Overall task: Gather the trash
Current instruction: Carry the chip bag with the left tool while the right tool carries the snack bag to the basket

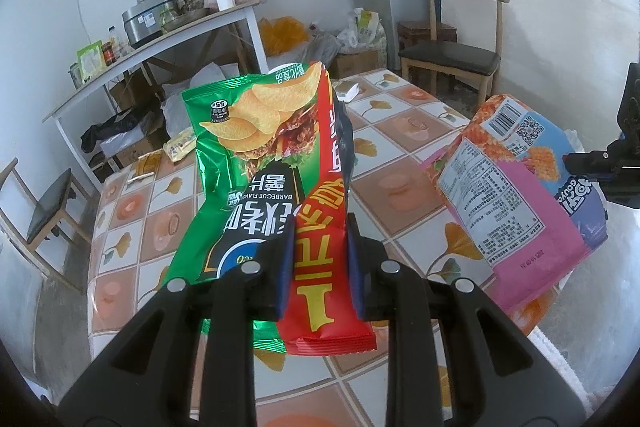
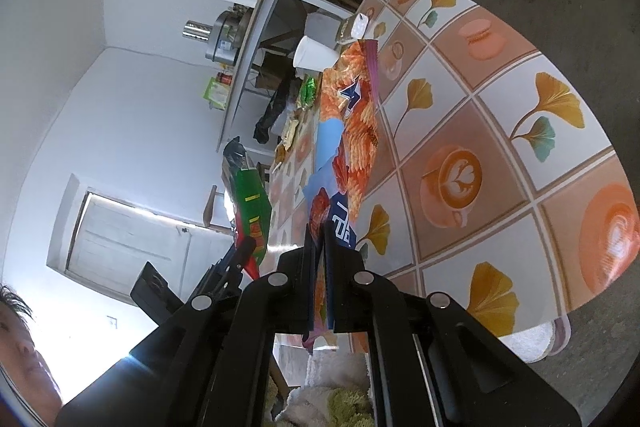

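Note:
My left gripper is shut on a red snack bag and a green barbecue chip bag, held together upright above the patterned table. My right gripper is rolled sideways and shut on the edge of an orange, pink and blue snack bag. That bag shows at the right of the left wrist view, raised above the table. The left gripper's green bag also shows in the right wrist view.
More wrappers lie at the table's far left edge. A white paper cup stands at the far end. A cluttered side table, wooden chairs, a fridge and bags on the floor stand beyond.

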Tool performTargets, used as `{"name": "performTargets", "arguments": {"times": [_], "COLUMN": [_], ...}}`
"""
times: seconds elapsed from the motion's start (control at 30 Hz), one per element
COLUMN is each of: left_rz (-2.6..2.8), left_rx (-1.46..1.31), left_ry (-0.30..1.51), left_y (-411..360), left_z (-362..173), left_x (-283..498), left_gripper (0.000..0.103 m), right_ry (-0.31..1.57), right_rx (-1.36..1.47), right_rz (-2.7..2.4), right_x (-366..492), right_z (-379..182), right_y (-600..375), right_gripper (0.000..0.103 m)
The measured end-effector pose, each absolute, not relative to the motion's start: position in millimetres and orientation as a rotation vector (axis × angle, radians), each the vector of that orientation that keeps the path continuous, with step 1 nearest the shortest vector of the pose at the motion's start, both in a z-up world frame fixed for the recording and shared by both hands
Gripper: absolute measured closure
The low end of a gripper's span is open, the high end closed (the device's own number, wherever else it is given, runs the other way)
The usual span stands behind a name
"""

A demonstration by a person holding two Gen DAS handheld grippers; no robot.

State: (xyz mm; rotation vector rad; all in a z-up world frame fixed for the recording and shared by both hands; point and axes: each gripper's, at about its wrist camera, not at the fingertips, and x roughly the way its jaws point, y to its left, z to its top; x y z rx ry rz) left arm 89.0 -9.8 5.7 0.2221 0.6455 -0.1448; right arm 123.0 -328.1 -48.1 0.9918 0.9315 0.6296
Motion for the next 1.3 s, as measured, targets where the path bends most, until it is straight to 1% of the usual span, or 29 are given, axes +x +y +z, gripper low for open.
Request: {"name": "performTargets", "arguments": {"times": [0.5, 0.8, 1.0, 1.3], "left_rz": [-0.170, -0.227, -0.349, -0.614], "left_rx": [0.261, 0.286, 0.290, 0.278], "left_ry": [0.595, 0.564, 0.539, 0.546], "left_y": [-22.9, -48.0, -82.6, -165.3], "left_z": [19.4, 30.2, 43.4, 59.0], "left_x": [78.7, 74.2, 74.7, 86.7], "left_gripper": [0.081, 0.081, 0.081, 0.081], "right_ry": [0.863, 0.791, 0.702, 0.582], "right_rx": [0.995, 1.018, 1.034, 1.029], "right_rz": [0.625, 0.577, 0.481, 0.228], "right_x": [105.1, 82.7, 50.5, -16.3], "right_z": [-32.2, -23.9, -12.5, 2.7], "right_y": [-346.5, -379.0, -423.0, -510.7], "right_gripper": [0.099, 0.099, 0.099, 0.099]}}
